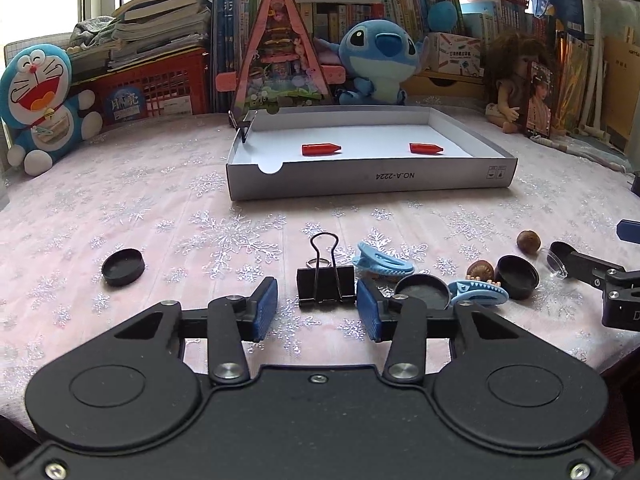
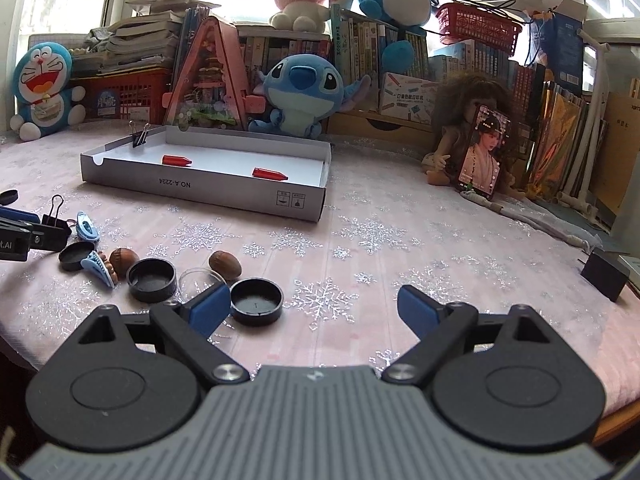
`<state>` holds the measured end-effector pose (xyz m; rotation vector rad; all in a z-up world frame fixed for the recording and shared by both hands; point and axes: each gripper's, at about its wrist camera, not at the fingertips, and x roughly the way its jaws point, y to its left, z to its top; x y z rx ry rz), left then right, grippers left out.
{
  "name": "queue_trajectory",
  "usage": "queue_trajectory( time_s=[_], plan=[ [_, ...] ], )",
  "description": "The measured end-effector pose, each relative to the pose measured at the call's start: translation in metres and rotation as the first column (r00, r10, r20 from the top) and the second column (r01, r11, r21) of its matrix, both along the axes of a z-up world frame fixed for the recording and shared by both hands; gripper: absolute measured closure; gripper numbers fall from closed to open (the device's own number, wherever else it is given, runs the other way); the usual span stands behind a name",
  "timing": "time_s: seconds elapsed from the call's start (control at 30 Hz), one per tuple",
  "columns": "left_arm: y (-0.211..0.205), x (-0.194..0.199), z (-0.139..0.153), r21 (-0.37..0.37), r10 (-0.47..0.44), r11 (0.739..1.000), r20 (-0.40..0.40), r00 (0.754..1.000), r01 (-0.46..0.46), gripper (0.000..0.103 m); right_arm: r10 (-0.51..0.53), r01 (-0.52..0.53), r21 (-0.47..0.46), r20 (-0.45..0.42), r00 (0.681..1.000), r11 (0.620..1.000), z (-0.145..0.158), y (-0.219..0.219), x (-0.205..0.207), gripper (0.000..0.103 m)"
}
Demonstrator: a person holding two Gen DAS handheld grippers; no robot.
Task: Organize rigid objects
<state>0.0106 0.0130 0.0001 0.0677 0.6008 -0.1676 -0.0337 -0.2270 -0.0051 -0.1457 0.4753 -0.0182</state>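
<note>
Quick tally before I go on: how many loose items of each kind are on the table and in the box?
Red crayons: 2
Binder clips: 2
Blue clips: 2
Black caps: 4
Nuts: 2
Clear lid: 1
Total: 13

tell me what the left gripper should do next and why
Probably ease the left gripper forward and close on the black binder clip. Its jaws are open with the clip standing just ahead between them, and the white box beyond already holds two red crayons.

Doraemon plush (image 1: 38, 100) far left, Stitch plush (image 1: 378, 60) centre, doll (image 2: 468, 128) right, books behind.
</note>
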Motion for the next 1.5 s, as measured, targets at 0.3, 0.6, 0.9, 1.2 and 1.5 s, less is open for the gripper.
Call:
queue_trajectory(
  time_s=[0.3, 0.6, 0.9, 1.2, 1.5],
  plan=[
    [0.002, 0.002, 0.000, -0.001, 0.004, 1.000, 0.003, 1.000, -0.004, 0.061, -0.010, 0.010, 0.008, 0.026, 1.000, 1.000, 0.002, 0.001, 0.000, 0.008],
    [-0.003, 0.005, 0.000, 0.009, -0.010, 1.000, 0.011, 1.000, 0.010, 0.061, -0.013, 0.013, -0.028, -0.008, 1.000, 1.000, -0.003, -0.002, -0.002, 0.008],
    [-0.006, 0.008, -0.001, 0.011, -0.019, 1.000, 0.008, 1.000, 0.019, 0.061, 0.023, -0.023, -0.024, -0.021, 1.000, 0.999, -0.008, 0.009, 0.007, 0.010],
    [-0.007, 0.011, -0.002, 0.014, -0.022, 1.000, 0.005, 1.000, 0.022, 0.060, 0.071, -0.070, 0.025, -0.033, 0.997, 0.997, -0.008, 0.014, 0.009, 0.040],
    [-0.007, 0.011, 0.001, 0.001, -0.032, 1.000, -0.002, 1.000, 0.032, 0.074, 0.093, -0.091, 0.067, -0.030, 0.995, 0.994, -0.003, 0.019, 0.011, 0.065]
  ],
)
